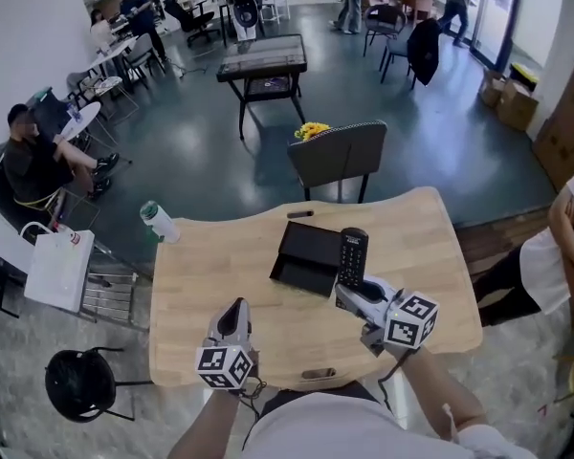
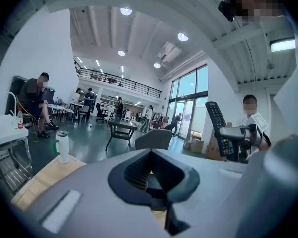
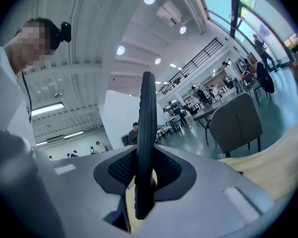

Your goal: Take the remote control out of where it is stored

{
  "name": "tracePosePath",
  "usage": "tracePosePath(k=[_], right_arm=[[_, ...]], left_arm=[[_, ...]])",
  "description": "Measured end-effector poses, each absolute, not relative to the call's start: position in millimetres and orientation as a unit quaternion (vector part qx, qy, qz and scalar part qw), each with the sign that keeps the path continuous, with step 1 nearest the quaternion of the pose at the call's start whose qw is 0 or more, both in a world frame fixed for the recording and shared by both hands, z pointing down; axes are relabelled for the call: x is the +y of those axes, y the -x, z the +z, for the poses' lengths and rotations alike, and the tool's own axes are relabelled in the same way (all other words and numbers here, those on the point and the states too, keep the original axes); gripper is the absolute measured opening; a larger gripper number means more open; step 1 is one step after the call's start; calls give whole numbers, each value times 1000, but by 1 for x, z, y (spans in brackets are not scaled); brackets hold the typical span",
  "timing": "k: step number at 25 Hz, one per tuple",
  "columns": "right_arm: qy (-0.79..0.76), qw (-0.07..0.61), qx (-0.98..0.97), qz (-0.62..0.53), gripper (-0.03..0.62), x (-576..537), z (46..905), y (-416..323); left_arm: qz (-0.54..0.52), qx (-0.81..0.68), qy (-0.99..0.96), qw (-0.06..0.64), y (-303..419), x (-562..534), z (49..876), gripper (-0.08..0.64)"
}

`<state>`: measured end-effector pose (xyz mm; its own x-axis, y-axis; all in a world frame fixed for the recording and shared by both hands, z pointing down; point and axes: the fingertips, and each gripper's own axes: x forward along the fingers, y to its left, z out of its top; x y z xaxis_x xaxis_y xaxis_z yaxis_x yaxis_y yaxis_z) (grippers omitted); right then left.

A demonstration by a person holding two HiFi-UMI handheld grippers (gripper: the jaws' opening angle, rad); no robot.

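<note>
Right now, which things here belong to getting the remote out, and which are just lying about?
Job: remote, right tool gripping it, black box.
Lying about: pen, bottle, chair, white bag.

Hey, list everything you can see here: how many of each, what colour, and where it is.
remote control: 1, black, held above the table
box: 1, black, open-topped, middle of the table
pen: 1, black, on the table just beyond the box
bottle: 1, white with green cap, table's far left corner
table: 1, light wood, in front of the person
chair: 1, grey, beyond the table
bag: 1, white, left of the table
stool: 1, black, floor at near left
people: several, around the hall
left tool: 1, grey, jaws together, empty
right tool: 1, grey, clamped on the remote control
</note>
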<state>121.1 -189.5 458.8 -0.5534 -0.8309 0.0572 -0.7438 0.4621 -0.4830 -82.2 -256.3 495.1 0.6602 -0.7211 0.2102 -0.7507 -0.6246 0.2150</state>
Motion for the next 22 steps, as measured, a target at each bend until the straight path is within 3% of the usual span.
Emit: tracePosePath(k=[6,22], right_arm=[[469,177,837,-219,108,-156,426,-132],[479,196,830,-207,109,-128,412,-139]], left_arm=[[29,-404,-904,137,85,-238,478,0],[8,-376,-922,93,58,-207,444,0]])
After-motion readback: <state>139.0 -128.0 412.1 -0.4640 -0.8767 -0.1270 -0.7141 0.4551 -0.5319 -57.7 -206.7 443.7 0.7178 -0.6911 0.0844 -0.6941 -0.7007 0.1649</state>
